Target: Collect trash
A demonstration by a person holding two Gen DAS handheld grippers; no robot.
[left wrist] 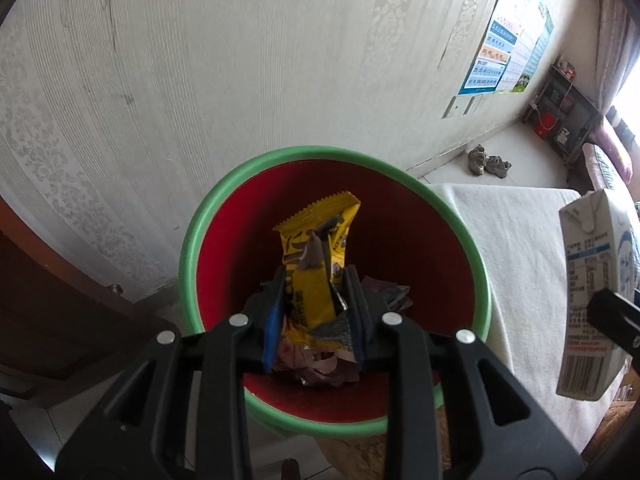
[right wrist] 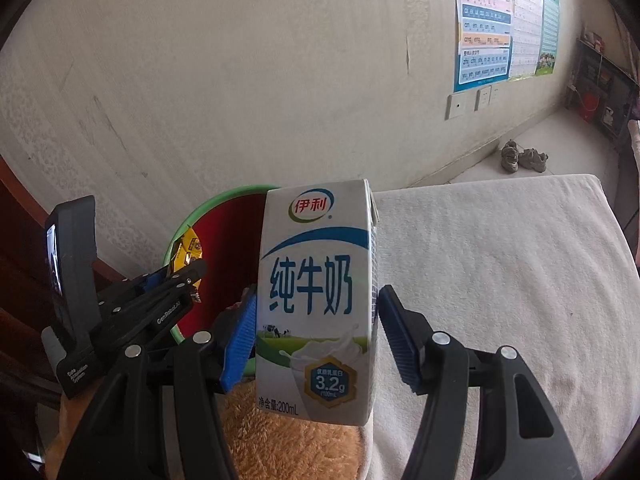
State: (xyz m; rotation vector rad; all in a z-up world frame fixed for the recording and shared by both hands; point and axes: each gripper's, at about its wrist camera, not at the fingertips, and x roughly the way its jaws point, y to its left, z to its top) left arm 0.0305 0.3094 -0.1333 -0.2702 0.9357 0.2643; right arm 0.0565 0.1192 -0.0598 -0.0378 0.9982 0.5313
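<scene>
Left gripper (left wrist: 316, 304), jaws clamped on a yellow wrapper (left wrist: 316, 256), poised over the red bin (left wrist: 400, 240) at frame centre; crumpled scraps (left wrist: 320, 368) already inside. Right gripper (right wrist: 316, 332) grips a milk carton (right wrist: 316, 300). Both items remain to be dropped.

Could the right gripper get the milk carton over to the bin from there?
Probably yes. The right gripper holds the milk carton beside the bin, but the left gripper with its yellow wrapper hangs over the opening.
</scene>
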